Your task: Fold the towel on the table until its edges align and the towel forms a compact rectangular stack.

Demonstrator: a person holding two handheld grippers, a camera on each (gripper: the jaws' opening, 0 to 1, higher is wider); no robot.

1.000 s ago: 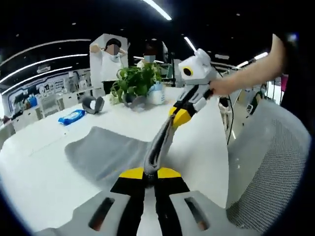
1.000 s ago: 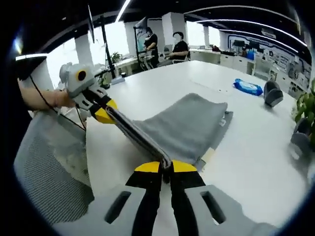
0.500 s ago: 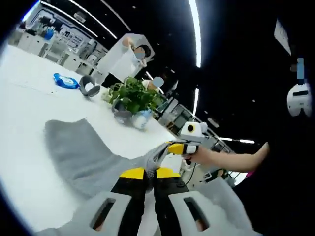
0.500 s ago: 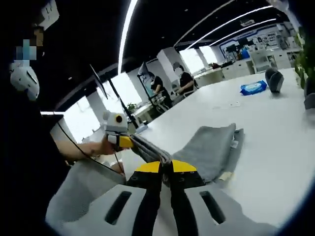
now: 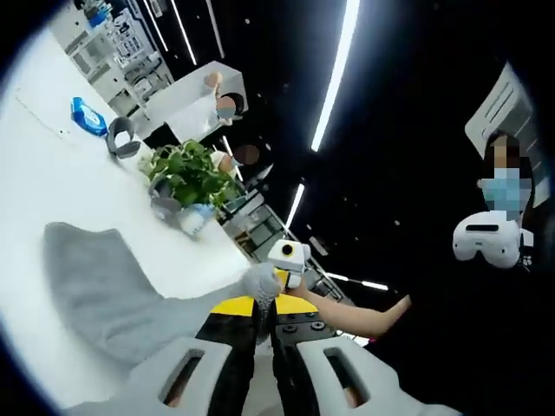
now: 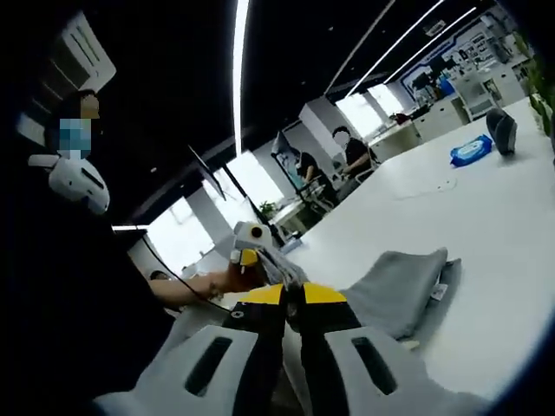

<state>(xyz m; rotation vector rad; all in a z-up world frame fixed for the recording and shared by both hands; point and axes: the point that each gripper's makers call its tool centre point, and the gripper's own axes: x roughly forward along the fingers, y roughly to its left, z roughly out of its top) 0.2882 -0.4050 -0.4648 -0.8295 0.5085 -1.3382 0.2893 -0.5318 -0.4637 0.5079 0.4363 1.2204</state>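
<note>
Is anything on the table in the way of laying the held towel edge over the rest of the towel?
Nothing visible. Both tools, left and right, grip the towel. The table around it is bare; the plant and blue packet sit well beyond it.

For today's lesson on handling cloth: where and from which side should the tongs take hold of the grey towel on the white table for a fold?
Grip the grey towel at its near edge, one corner per tool, coming in from the table's near side. Both tongs, left and right, are shut on that raised edge, while the far part lies flat on the white table, so it should probably carry over evenly.
</note>
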